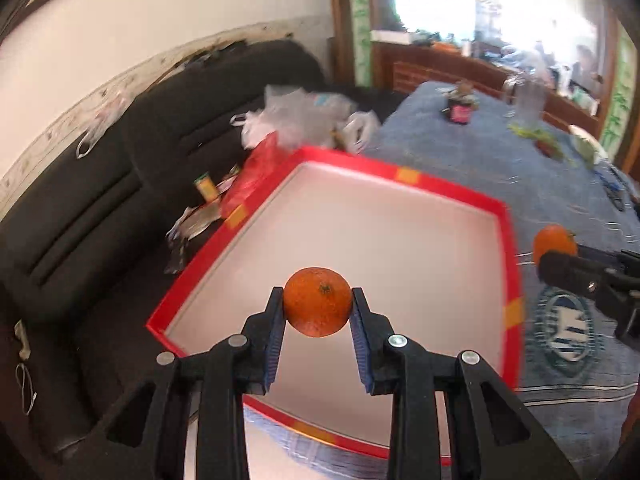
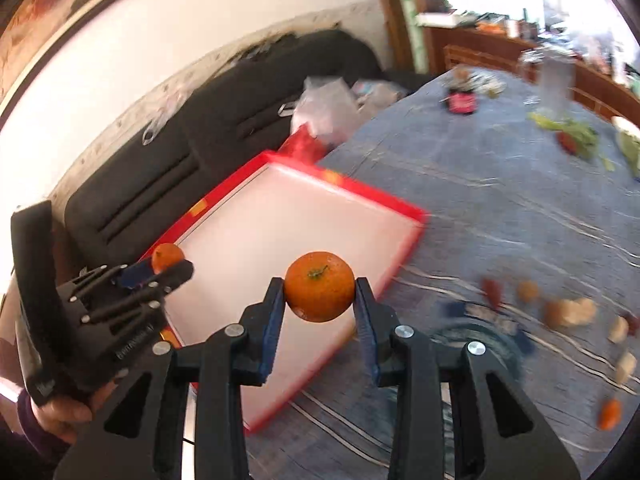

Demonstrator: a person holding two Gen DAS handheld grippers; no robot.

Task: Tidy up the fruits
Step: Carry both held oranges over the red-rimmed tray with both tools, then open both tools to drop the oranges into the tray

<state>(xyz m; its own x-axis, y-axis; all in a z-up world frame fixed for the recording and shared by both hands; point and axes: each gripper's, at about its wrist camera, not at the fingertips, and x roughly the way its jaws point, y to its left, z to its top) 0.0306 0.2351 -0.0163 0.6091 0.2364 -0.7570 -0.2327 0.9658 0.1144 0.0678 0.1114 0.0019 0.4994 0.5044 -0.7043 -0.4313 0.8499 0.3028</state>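
Note:
My left gripper (image 1: 318, 300) is shut on an orange (image 1: 318, 302) and holds it above the near part of a red-rimmed white tray (image 1: 507, 240). My right gripper (image 2: 320, 290) is shut on a second orange (image 2: 320, 286) above the tray's right side (image 2: 408, 248). The left wrist view shows the right gripper (image 1: 560, 266) with its orange (image 1: 554, 242) beyond the tray's right rim. The right wrist view shows the left gripper (image 2: 172, 268) with its orange (image 2: 167, 257) over the tray's left corner. The tray holds no fruit.
The tray lies on a blue tablecloth (image 2: 520, 200). Blurred small fruits and pieces (image 2: 568, 312) lie on the cloth at the right. A black sofa (image 1: 100, 200) with plastic bags (image 1: 296, 120) stands left and behind. A small pot (image 1: 460, 110) and greens (image 2: 572, 136) sit far back.

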